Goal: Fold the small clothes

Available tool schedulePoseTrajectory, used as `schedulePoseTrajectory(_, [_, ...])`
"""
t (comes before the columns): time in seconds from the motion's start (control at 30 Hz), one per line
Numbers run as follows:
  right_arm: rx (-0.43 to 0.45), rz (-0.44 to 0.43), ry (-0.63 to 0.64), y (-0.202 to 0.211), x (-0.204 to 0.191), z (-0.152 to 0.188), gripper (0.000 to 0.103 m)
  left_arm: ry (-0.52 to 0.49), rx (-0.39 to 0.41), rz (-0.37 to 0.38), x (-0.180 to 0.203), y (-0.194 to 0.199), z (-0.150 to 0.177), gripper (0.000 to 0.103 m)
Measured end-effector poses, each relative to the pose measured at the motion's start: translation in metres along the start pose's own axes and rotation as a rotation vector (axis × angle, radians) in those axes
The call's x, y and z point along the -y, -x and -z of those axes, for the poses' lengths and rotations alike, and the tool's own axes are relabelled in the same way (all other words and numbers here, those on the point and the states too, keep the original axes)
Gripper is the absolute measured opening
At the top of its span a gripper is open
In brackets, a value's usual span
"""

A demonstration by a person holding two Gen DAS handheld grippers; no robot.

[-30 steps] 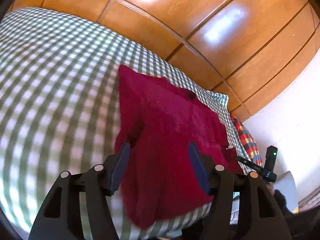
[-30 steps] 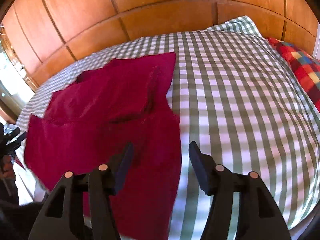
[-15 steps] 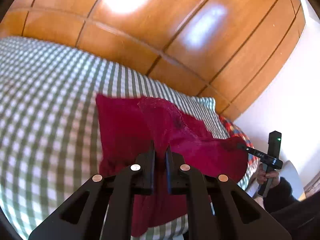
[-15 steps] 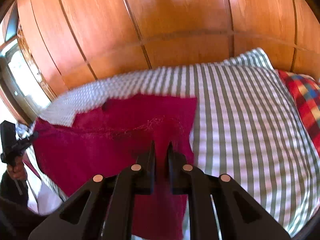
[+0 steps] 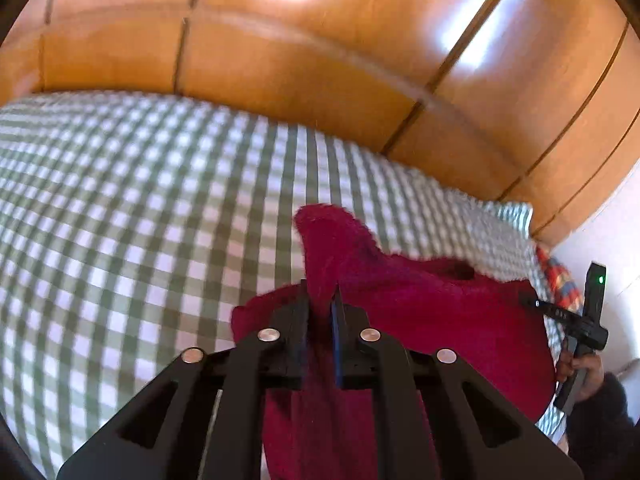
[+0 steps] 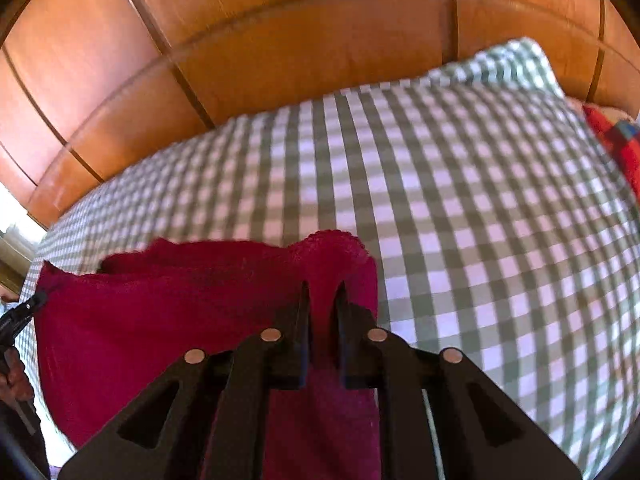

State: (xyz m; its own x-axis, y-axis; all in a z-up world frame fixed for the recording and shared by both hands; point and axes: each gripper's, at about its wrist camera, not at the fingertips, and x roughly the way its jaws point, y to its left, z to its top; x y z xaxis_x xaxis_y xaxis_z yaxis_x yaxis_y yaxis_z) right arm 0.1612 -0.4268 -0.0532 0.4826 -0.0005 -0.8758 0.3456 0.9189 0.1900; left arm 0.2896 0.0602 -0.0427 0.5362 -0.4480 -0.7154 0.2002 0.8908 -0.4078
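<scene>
Holding: you keep both claws clenched on the red garment [image 5: 420, 304].
Left gripper [image 5: 320, 300]: pinches one corner.
Right gripper [image 6: 322, 300]: pinches the other.
Why: lifted off the bed [image 5: 120, 200], its edge can fold over evenly.

I count one crimson garment [image 5: 420, 304] and one green-checked bedspread [image 5: 140, 220] under it. One plaid cushion [image 6: 616, 144], red with blue, shows at the bed's edge. I hold two grippers: my left gripper [image 5: 320, 300] and my right gripper [image 6: 322, 296], each with two black fingers [image 6: 302, 320].
</scene>
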Motion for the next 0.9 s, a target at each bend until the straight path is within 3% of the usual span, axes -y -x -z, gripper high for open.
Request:
schedulePoseTrajectory(0.07, [0.019, -0.025, -0.013, 0.004, 0.006, 0.005, 0.020, 0.045, -0.039, -0.013, -0.010, -0.009, 0.003, 0.016])
schedulePoseTrajectory(0.13, [0.034, -0.059, -0.019, 0.017, 0.012, 0.014, 0.042, 0.087, -0.019, 0.019, -0.023, 0.001, 0.010, 0.018])
schedulePoseTrajectory(0.2, [0.057, -0.094, -0.013, 0.038, 0.019, 0.032, 0.053, 0.076, 0.000, 0.055, -0.030, 0.022, 0.027, 0.018])
schedulePoseTrajectory(0.37, [0.067, -0.200, -0.031, 0.085, 0.036, 0.089, 0.062, -0.024, 0.000, 0.115, -0.031, 0.077, 0.094, 0.020])
schedulePoseTrajectory(0.43, [0.050, -0.247, -0.030, 0.101, 0.036, 0.117, 0.064, -0.055, 0.004, 0.133, -0.028, 0.098, 0.125, 0.048])
schedulePoseTrajectory(0.47, [0.041, -0.257, -0.017, 0.106, 0.034, 0.129, 0.066, -0.061, 0.012, 0.153, -0.026, 0.104, 0.137, 0.056])
schedulePoseTrajectory(0.6, [-0.003, -0.257, -0.002, 0.101, 0.027, 0.160, 0.067, -0.055, -0.005, 0.166, -0.022, 0.101, 0.163, 0.059])
schedulePoseTrajectory(0.67, [-0.022, -0.224, 0.011, 0.092, 0.021, 0.167, 0.060, -0.050, 0.003, 0.171, -0.023, 0.094, 0.167, 0.058])
schedulePoseTrajectory(0.7, [-0.034, -0.216, 0.012, 0.089, 0.020, 0.168, 0.045, -0.050, 0.002, 0.177, -0.022, 0.091, 0.168, 0.047])
schedulePoseTrajectory(0.73, [-0.044, -0.180, 0.017, 0.086, 0.018, 0.169, 0.026, -0.046, -0.009, 0.188, -0.022, 0.087, 0.168, 0.022])
schedulePoseTrajectory(0.77, [-0.035, -0.156, 0.037, 0.087, 0.017, 0.167, 0.008, -0.046, -0.030, 0.203, -0.021, 0.083, 0.168, 0.015])
schedulePoseTrajectory(0.8, [-0.031, -0.156, 0.035, 0.091, 0.017, 0.166, 0.008, -0.058, -0.025, 0.183, -0.019, 0.084, 0.168, 0.006])
schedulePoseTrajectory(0.9, [0.029, -0.149, 0.077, 0.116, 0.010, 0.164, 0.007, -0.092, 0.003, 0.169, -0.017, 0.102, 0.173, 0.006])
